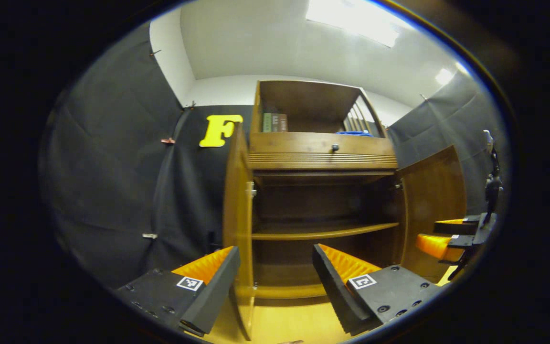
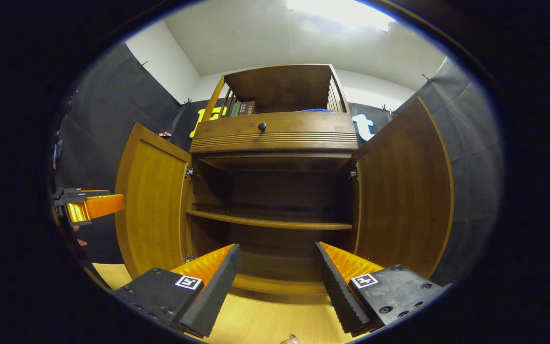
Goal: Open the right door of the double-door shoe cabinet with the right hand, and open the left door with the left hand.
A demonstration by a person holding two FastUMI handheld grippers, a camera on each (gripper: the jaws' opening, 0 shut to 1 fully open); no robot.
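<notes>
A: Where is the cabinet (image 2: pixel 275 191), and how do its doors stand?
B: Centre of the right gripper view. The left door (image 2: pixel 153 205), at 9 o'clock, and the right door (image 2: pixel 404 191), at 3 o'clock, are both swung wide. The interior is exposed, so the task looks complete.

A: State of the tools?
B: Right gripper (image 2: pixel 277 277), at 6 o'clock: fingers spread wide, nothing between them. Left gripper (image 1: pixel 275 279), likewise at 6 o'clock in its own view: spread wide and empty. It faces the left door (image 1: pixel 237 224) almost edge-on, the door's edge lying in the gap; contact cannot be told.

A: Why held so?
B: Judged: each gripper stands off from its own door, as suits letting go after a pull.

A: Counts?
B: Two doors, two grippers. One inner shelf (image 2: pixel 270 222). One drawer with one knob (image 2: pixel 261 126). A few books (image 2: pixel 241 109) sit on the open top, number unclear.
</notes>
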